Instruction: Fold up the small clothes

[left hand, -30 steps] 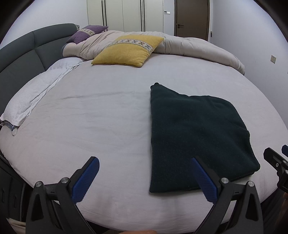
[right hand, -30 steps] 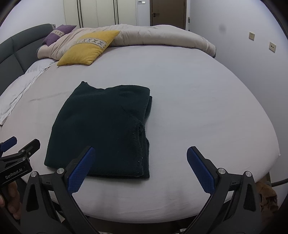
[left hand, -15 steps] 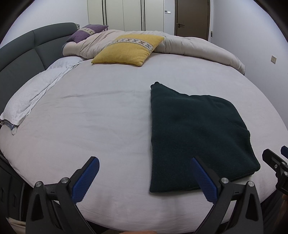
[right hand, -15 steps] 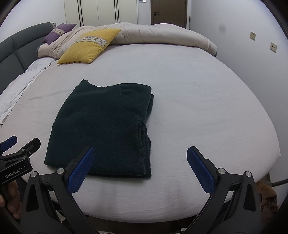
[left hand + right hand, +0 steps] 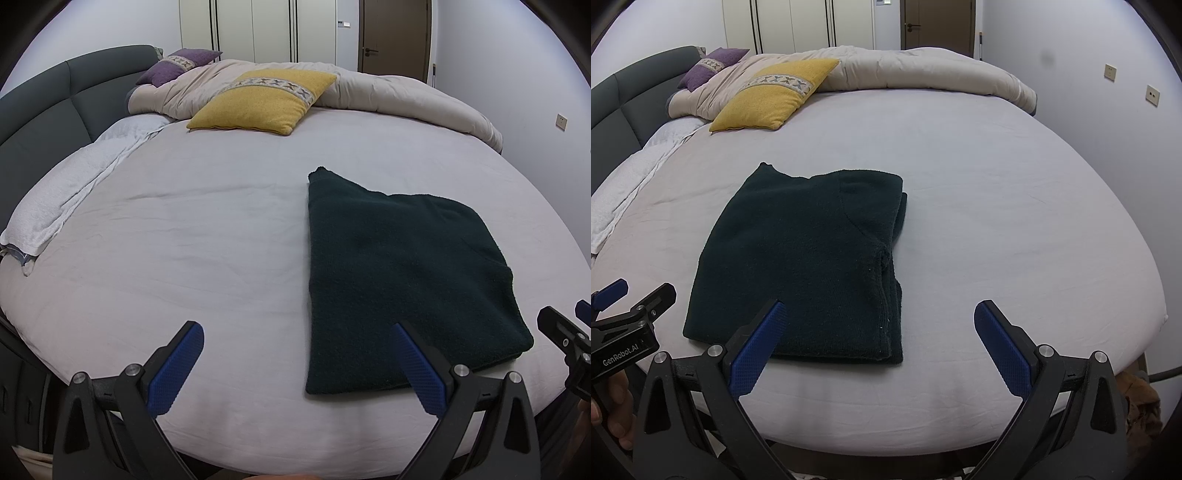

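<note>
left gripper (image 5: 613, 306) cropped, garment (image 5: 801, 266) layers hidden

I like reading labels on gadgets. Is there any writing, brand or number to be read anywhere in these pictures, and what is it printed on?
"GenRobot.AI": white letters on the black body of the left gripper, seen at the left edge of the right wrist view.
No readable text on the folded dark green knitted garment, the yellow cushion with a patterned band, or the wall sockets; the small panel beside the brown door is too small to read.
</note>
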{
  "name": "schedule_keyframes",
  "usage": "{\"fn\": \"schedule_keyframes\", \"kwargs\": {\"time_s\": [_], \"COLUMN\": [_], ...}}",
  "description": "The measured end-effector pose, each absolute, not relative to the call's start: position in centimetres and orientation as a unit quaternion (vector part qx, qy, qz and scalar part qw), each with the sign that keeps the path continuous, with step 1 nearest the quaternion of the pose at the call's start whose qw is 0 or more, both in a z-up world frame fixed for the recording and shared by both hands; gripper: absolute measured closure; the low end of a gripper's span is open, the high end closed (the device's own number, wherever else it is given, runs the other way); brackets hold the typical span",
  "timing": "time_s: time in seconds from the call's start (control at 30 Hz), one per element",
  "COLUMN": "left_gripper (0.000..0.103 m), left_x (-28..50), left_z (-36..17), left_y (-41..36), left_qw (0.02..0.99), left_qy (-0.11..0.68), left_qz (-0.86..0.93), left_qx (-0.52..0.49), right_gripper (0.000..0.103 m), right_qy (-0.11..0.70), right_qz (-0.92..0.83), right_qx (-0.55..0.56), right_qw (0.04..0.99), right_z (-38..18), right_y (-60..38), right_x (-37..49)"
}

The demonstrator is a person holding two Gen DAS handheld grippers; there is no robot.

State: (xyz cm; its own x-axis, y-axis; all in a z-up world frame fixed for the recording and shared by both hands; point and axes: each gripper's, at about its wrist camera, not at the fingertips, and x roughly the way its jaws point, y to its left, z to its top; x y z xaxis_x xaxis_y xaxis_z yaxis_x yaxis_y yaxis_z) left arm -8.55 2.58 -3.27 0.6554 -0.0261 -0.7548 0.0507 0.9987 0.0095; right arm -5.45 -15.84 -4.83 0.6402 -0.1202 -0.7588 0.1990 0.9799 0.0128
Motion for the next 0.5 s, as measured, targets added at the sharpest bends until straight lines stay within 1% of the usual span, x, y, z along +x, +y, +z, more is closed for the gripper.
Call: {"fn": "schedule_keyframes", "kwargs": {"time_s": [0.5], "left_gripper": [0.0], "left_x": [-8.57], "left_z": [-3.39], "left_y": [2.6], "left_qw": [0.909], "left_qy": [0.416], "left_qz": [-0.021], "left_qx": [0.015], "right_gripper": [0.0], "right_qy": [0.416], "right_qz": [-0.087], "right_qx": [0.048], "right_qw": [0.904], "right_z": [-4.92], "right_y": [-15.66], "right_x": [-5.36]}}
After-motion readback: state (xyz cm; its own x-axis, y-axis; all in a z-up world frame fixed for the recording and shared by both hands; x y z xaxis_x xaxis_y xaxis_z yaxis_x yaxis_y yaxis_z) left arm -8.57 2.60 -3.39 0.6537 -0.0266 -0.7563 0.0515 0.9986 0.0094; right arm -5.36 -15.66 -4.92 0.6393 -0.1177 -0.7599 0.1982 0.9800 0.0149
